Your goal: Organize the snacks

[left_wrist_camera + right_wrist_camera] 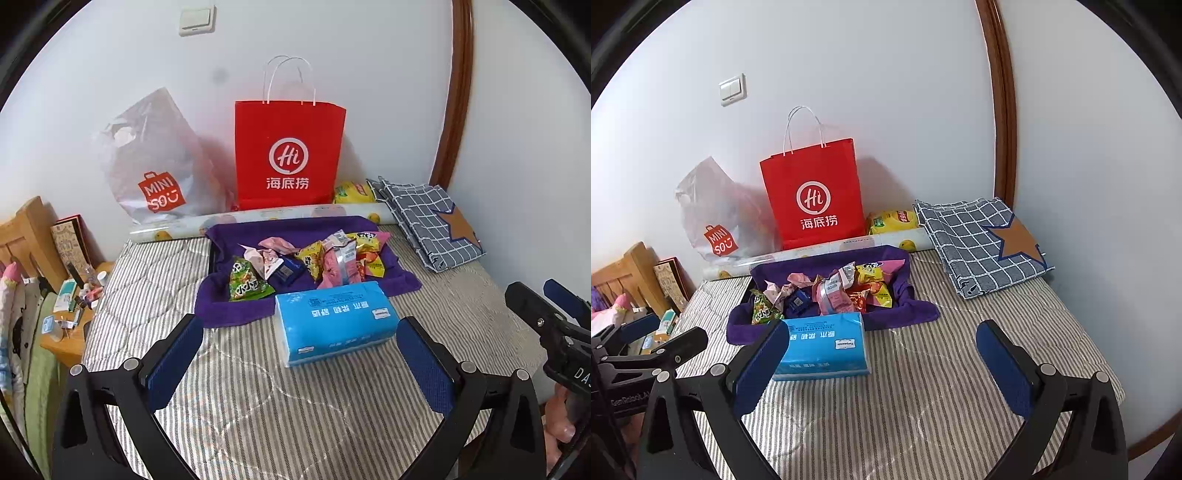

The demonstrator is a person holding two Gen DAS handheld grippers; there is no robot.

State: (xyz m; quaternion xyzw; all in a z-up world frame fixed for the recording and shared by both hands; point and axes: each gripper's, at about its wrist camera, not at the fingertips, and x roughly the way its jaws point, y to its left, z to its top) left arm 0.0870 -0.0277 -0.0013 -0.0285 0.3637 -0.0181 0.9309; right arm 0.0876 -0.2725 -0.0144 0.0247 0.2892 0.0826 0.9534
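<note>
Several snack packets [314, 258] [831, 291] lie piled on a purple cloth [236, 314] [908, 308] on the striped bed. A green packet [245, 282] [762, 312] sits at the pile's left. A blue tissue pack [334, 323] [825, 347] lies just in front of the cloth. My left gripper [301, 365] is open and empty, held above the bed before the tissue pack. My right gripper [882, 373] is open and empty, to the right of the tissue pack. The right gripper also shows at the right edge of the left wrist view [550, 314].
A red paper bag [290, 155] [814, 194] and a Miniso plastic bag [155, 166] [716, 218] stand against the wall. A yellow chip bag [352, 192] [892, 221], a paper roll [258, 218] and a folded checked cloth [432, 225] [982, 243] lie behind. A cluttered nightstand [70, 314] is left.
</note>
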